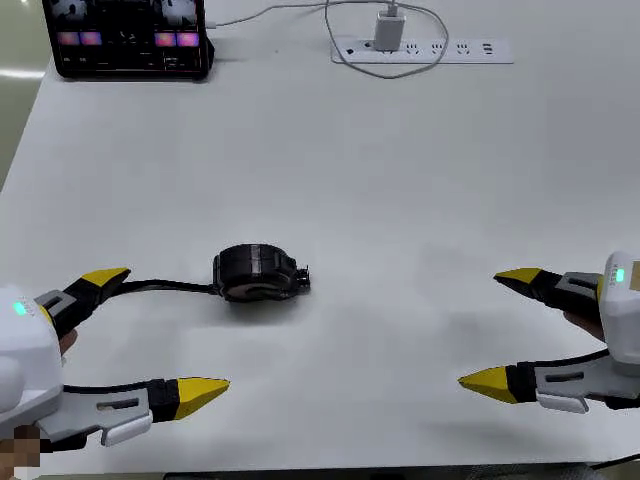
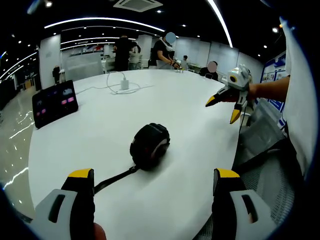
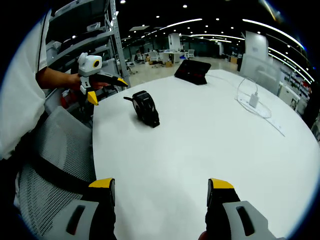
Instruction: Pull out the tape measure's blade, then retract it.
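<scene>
Well, both tools hang low over the near edge of the white table (image 1: 400, 180), jaws spread wide and nothing between them — the left gripper (image 1: 175, 328) on one side, the right gripper (image 1: 480, 329) facing it across a bare stretch. To my eye that is a ready stance: opened wide enough to take the case with one and the blade's end with the other, though neither touches anything yet. The black tape measure (image 1: 258, 272) lies on its side just ahead of the left gripper and a little inward of its far jaw, well apart from the right gripper. Its wrist strap (image 1: 165, 286) trails back to the tip of that far jaw — touching or not, I cannot tell. What looks like the blade's hook points toward the right gripper, so I'd guess the blade has not been drawn. Far beyond both tools sit a power strip (image 1: 430, 50) with a white charger (image 1: 390, 30), and a dark tablet (image 1: 125, 35).
</scene>
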